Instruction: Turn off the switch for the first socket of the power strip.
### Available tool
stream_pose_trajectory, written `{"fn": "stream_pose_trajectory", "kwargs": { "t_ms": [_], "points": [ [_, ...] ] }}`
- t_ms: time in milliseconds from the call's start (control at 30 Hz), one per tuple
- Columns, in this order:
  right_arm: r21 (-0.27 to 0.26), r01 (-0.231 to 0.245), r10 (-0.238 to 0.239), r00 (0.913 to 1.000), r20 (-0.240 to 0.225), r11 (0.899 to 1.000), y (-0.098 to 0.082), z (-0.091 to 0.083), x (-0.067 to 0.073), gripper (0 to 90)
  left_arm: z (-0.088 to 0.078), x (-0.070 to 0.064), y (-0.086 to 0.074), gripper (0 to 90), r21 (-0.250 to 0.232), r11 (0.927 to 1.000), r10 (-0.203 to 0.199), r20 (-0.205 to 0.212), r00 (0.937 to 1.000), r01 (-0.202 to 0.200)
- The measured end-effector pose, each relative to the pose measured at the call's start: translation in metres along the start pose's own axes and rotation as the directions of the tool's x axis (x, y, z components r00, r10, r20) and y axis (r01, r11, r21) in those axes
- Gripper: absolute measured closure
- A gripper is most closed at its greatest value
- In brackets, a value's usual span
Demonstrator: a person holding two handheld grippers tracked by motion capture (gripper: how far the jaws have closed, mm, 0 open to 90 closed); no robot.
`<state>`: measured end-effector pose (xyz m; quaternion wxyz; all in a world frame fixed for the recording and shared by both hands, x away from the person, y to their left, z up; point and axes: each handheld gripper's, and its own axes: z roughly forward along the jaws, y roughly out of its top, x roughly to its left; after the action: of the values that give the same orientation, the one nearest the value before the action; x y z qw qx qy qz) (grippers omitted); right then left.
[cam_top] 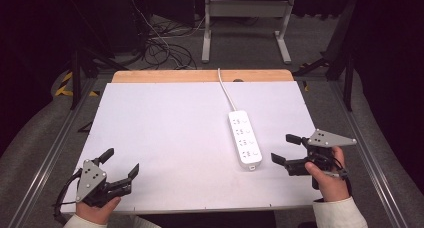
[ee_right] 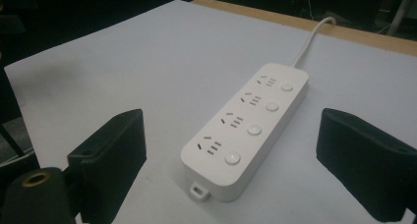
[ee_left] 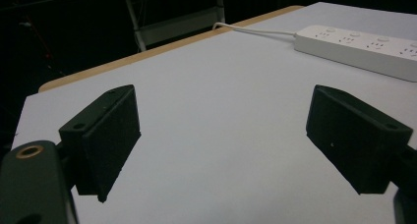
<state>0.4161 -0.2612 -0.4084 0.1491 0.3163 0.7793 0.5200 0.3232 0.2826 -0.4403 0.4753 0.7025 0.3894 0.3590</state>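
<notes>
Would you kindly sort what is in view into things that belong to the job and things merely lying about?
In the job:
power strip
right gripper, open, nearest it

Lying about:
left gripper, open over bare table
cables on the floor

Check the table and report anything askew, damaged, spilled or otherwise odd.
Nothing stands out. The white power strip lies flat on the white table sheet, its cable running off the far edge. No plugs are in its sockets. The left gripper and right gripper are open and hold nothing.
</notes>
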Motion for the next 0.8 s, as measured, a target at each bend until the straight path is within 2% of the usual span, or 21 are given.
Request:
{"fn": "stream_pose_trajectory", "kwargs": {
  "t_ms": [133, 367, 500, 700, 800],
  "points": [
    [0.002, -0.007, 0.007, 1.0, 0.002, 1.0, -0.017, 0.001, -0.001, 11.7, 0.0, 0.0, 0.0, 13.0, -0.003, 1.0, 0.003, 0.004, 1.0, -0.003],
    [-0.016, 0.049, -0.049, 0.9985, 0.024, 0.999, -0.043, 0.007, -0.002, 9.3, 0.0, 0.0, 0.0, 12.8, -0.003, 1.0, 0.004, 0.009, 1.0, -0.004],
    [-0.031, 0.043, -0.043, 0.9989, 0.019, 0.999, -0.054, 0.01, -0.003, 9.1, -0.001, 0.0, 0.0, 12.5, -0.008, 1.0, 0.004, 0.015, 0.9999, -0.004],
    [-0.009, 0.023, -0.023, 0.9993, 0.031, 1.0, -0.066, 0.015, -0.005, 9.1, -0.001, -0.001, -0.001, 11.3, -0.001, 1.0, -0.001, 0.031, 0.9995, 0.001],
    [0.02, 0.036, -0.037, 0.9986, 0.037, 0.999, -0.071, 0.018, -0.005, 9.0, 0.0, -0.001, -0.002, 10.5, 0.012, 0.9999, -0.001, 0.037, 0.9993, 0.0]
  ]
}}
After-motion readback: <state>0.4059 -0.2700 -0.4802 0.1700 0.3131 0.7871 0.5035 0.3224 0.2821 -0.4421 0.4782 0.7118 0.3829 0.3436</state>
